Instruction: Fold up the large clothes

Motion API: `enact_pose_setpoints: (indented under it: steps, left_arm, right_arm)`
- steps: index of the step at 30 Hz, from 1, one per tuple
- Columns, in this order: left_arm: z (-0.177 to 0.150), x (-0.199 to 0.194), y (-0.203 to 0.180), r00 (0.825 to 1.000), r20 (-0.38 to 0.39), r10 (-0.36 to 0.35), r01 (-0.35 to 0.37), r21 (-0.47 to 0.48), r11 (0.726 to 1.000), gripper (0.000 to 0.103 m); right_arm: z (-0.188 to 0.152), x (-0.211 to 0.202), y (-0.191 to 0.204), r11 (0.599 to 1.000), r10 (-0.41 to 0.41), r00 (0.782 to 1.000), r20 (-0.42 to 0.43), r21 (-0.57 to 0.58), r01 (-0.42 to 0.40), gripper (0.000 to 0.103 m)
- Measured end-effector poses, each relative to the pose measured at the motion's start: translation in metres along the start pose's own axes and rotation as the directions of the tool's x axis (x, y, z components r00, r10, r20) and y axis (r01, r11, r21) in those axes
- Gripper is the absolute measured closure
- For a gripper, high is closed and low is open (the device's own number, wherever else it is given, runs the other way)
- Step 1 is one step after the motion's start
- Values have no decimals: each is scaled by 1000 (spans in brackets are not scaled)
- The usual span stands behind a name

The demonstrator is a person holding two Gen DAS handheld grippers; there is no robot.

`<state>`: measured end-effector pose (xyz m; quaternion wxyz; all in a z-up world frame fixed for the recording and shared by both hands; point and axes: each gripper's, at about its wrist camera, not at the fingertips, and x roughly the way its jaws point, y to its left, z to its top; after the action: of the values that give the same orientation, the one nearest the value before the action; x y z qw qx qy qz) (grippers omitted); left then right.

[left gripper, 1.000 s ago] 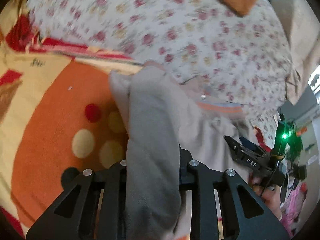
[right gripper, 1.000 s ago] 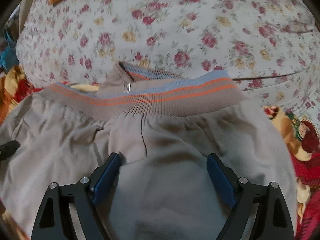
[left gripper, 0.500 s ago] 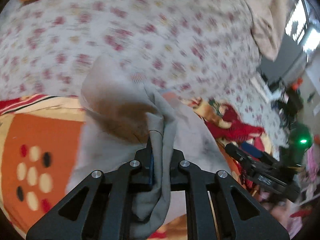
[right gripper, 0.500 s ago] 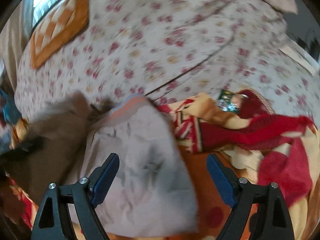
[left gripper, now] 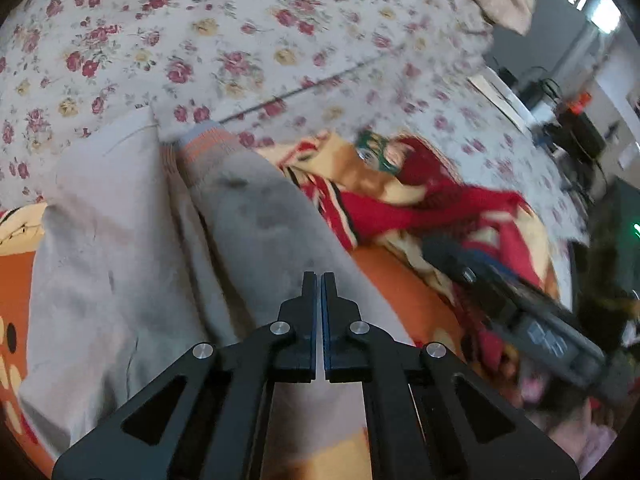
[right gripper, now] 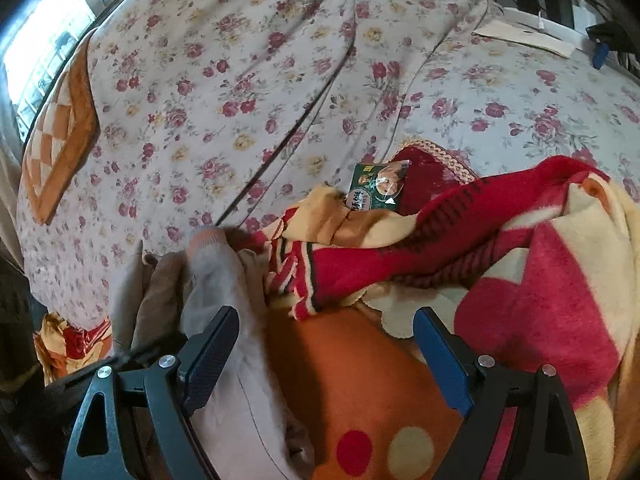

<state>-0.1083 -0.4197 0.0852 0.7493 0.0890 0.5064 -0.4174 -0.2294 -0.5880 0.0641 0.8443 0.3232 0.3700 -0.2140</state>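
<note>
A grey-beige garment (left gripper: pixel 120 264) with a blue and orange ribbed hem (left gripper: pixel 208 138) lies folded in long layers on an orange blanket (left gripper: pixel 404 296). My left gripper (left gripper: pixel 319 278) hangs just above the garment's right fold, jaws shut, with no cloth between its pads. In the right wrist view the same garment (right gripper: pixel 224 280) runs down the left side. My right gripper (right gripper: pixel 326 314) stands wide open over the orange blanket (right gripper: pixel 352 380). Its left finger (right gripper: pixel 210 350) is over the garment's edge, and nothing is between its fingers.
A floral bed sheet (right gripper: pixel 280 80) covers the bed behind. A bunched red and yellow blanket (right gripper: pixel 500 240) lies to the right, with a green snack packet (right gripper: pixel 378 188) on it. An orange checked cushion (right gripper: pixel 60 140) is far left. Cables and devices (right gripper: pixel 560 4) sit at the far right edge.
My left gripper has shut and the cloth it held has slipped out. Both grippers swung right across the bed; the garment now lies at the left of the right wrist view.
</note>
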Motion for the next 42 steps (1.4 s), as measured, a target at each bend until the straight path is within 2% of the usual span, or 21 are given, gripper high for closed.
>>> enact_pose_setpoints:
  steps: [2,5,7,9,10,12,15,17,19,23,25,29,32,33,35,36,37,39,40,42]
  left_arm:
    - [-7,-20,6,999,16,-28,29,-11,1000,103]
    - [-20,-57,23,998,45,-39,41,-37,998,93]
    - [-31,-79,40,998,69,1,3,-60,998,68]
    - [-45,-98,65,994,104,30,-19,-100,995,51]
    - [-51,-102,72,993,110,45,-33,-113,993,45]
    - [-66,-107,96,986,116,118,-99,-155,983,45]
    - [-85,-103,123,981,101,166,-141,-218,966,45]
    - [-101,-99,132,986,98,137,-110,-242,964,45]
    - [-119,-93,129,993,86,80,-60,-215,975,45]
    - [-140,-91,109,990,107,88,-75,-117,990,45]
    - [-146,-94,112,987,117,108,-94,-117,989,45]
    - [-154,-92,120,976,121,184,-171,-110,979,45]
    - [-159,-83,127,982,91,166,-154,-126,980,45]
    - [-160,-81,128,983,89,161,-148,-136,980,45]
    - [-159,-78,132,983,93,157,-142,-151,978,45]
    - [-156,-78,132,984,92,155,-139,-155,978,45]
    - [-154,-79,131,985,94,147,-131,-157,979,45]
    - [-146,-84,126,985,109,134,-117,-149,982,45]
    - [-142,-89,122,983,126,130,-112,-140,984,45]
    - [-130,-97,113,979,165,121,-102,-124,987,45]
  right_arm:
    - [-2,-2,3,1000,17,1000,-1,-8,-17,16]
    - [-7,-4,10,998,57,998,-1,-24,-57,16]
    - [-12,-1,16,996,76,997,-19,-33,-77,16]
    - [-19,2,23,994,103,994,-45,-35,-105,16]
    - [-23,3,26,992,118,991,-57,-36,-120,16]
    - [-30,1,36,986,158,984,-77,-40,-162,16]
    - [-38,-5,51,969,241,965,-99,-26,-245,16]
    - [-43,-7,63,948,314,941,-128,-6,-317,16]
    - [-50,-5,77,930,362,917,-168,-1,-368,13]
    - [-65,-1,102,910,403,891,-208,-11,-414,7]
    - [-74,4,113,898,428,874,-230,2,-439,3]
    - [-87,17,132,884,456,846,-277,30,-467,2]
    - [-92,26,148,890,438,854,-279,-1,-457,2]
    - [-93,31,154,888,437,856,-278,-20,-460,7]
    - [-96,42,164,894,411,870,-274,-65,-443,50]
    - [-97,46,168,904,381,886,-266,-94,-417,81]
    - [-96,47,167,912,355,901,-249,-118,-392,88]
    - [-89,40,155,909,379,903,-202,-101,-404,93]
    - [-84,33,149,908,386,904,-186,-96,-408,94]
    - [-73,14,139,913,368,919,-139,-132,-386,95]
